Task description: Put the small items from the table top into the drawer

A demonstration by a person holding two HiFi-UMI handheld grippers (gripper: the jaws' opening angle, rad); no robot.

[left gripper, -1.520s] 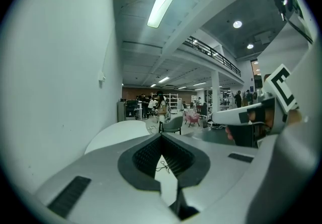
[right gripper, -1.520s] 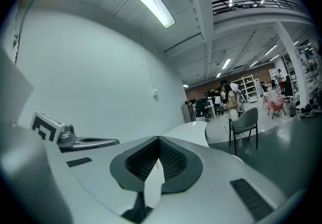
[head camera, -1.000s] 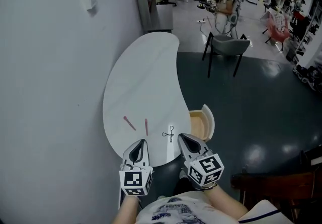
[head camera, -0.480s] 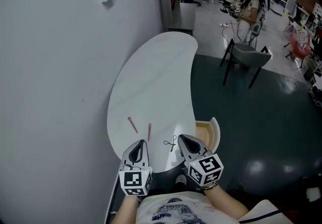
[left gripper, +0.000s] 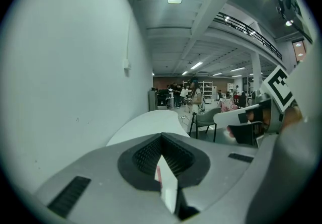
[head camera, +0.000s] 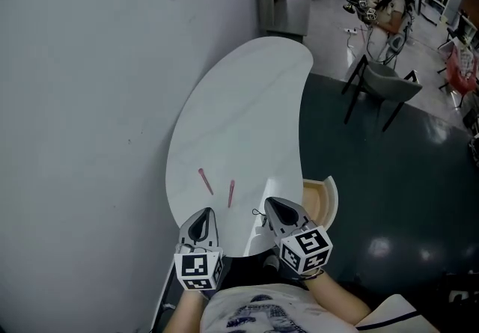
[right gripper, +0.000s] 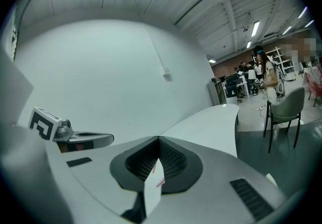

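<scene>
Evidently this is the approach. Over the white table (head camera: 247,99), with the open drawer (head camera: 320,200) beside its fingertips, the right gripper (head camera: 271,204) is closed and empty, as is the left gripper (head camera: 203,213). Next, one must open over the pink stick (head camera: 205,180) or the second pink stick (head camera: 230,193). Both lie just ahead of the left fingertips, long axes pointing away.

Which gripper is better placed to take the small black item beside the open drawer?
Right. The right gripper sits beside the black item, with the drawer just past it. The left gripper sits nearer the two pink sticks. The right jaws are shut, so open first.
</scene>
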